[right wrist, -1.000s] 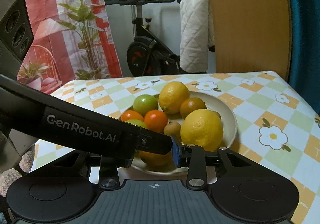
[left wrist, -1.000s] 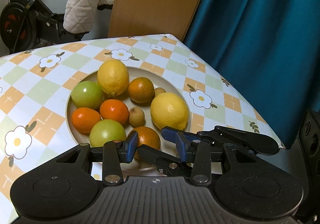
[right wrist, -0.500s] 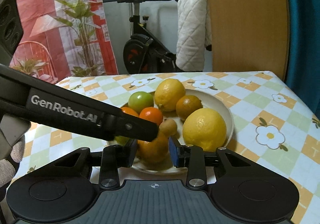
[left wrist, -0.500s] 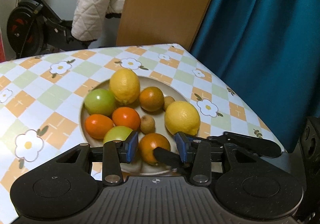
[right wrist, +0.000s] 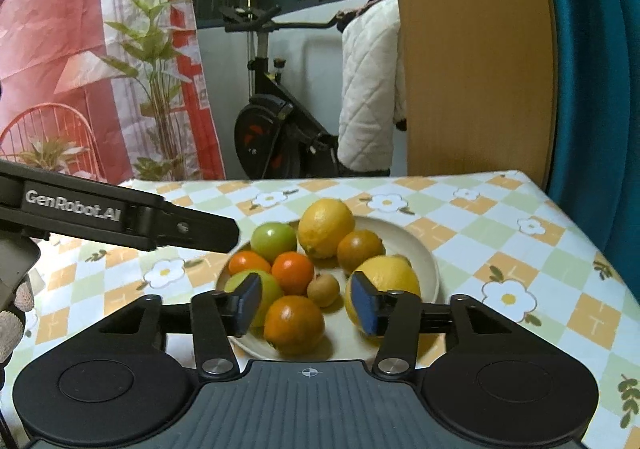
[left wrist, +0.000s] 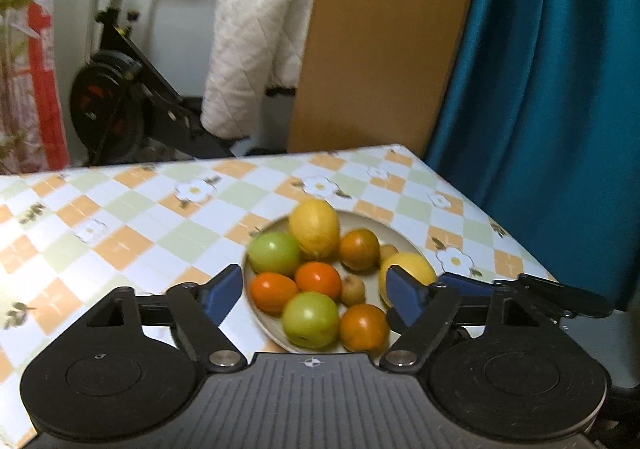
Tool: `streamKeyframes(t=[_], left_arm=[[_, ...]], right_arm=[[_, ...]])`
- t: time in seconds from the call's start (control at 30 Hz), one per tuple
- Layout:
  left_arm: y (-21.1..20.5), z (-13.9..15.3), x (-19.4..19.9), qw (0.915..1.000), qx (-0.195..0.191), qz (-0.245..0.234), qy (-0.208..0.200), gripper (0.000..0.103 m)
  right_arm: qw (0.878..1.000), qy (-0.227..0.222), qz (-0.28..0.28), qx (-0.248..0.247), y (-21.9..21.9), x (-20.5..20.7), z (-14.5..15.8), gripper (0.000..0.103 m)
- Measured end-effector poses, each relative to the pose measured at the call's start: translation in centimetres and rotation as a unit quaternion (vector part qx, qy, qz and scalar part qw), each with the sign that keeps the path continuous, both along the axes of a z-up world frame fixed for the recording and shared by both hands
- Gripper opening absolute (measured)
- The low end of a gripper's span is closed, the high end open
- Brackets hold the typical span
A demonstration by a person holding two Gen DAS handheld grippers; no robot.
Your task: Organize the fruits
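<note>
The right gripper (right wrist: 306, 305) has just been opening, its jaws apart and empty, with the nearest orange (right wrist: 294, 325) on the plate (right wrist: 430, 263) lying free just ahead between them. The left gripper (left wrist: 310, 295), also just opened and empty, hangs farther back.

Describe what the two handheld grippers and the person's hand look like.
Both the left gripper and right gripper are black, with ribbed dark-grey bases, round side discs, silver pivot bolts and blue pads. The left gripper's side bears white lettering reading GenRobot.AI. A light knitted glove covers the hand.
</note>
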State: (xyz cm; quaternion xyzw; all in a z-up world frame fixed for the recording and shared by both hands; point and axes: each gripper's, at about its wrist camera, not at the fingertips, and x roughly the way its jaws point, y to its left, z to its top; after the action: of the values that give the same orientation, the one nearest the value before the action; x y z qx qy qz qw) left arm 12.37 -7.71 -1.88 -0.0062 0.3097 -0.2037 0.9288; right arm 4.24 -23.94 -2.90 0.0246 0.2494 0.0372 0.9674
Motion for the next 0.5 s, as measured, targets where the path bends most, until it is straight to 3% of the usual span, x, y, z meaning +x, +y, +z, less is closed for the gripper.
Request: streamKeyframes(t=[0.1,0.27,0.5], left_arm=[[0.8,0.9,-0.8,0.9998,0.001,0.015,-0.011,0.088],[2.0,2.2,-2.3,0.9984,0.013,0.048,-0.028,0.091],[4.0,3.9,-4.2,0.9943,0.006,0.098,-0.041,0.092]], right_arm=[[1.0,-0.008,-0.001,0.003,0.3,-0.4,0.7,0.065],[1.0,-0.02,-0.001,0.016,0.6,-1.0,1.9,0.098],[1.0,-0.014,0.0,0.022,1.5,-1.6,2.9,0.102]])
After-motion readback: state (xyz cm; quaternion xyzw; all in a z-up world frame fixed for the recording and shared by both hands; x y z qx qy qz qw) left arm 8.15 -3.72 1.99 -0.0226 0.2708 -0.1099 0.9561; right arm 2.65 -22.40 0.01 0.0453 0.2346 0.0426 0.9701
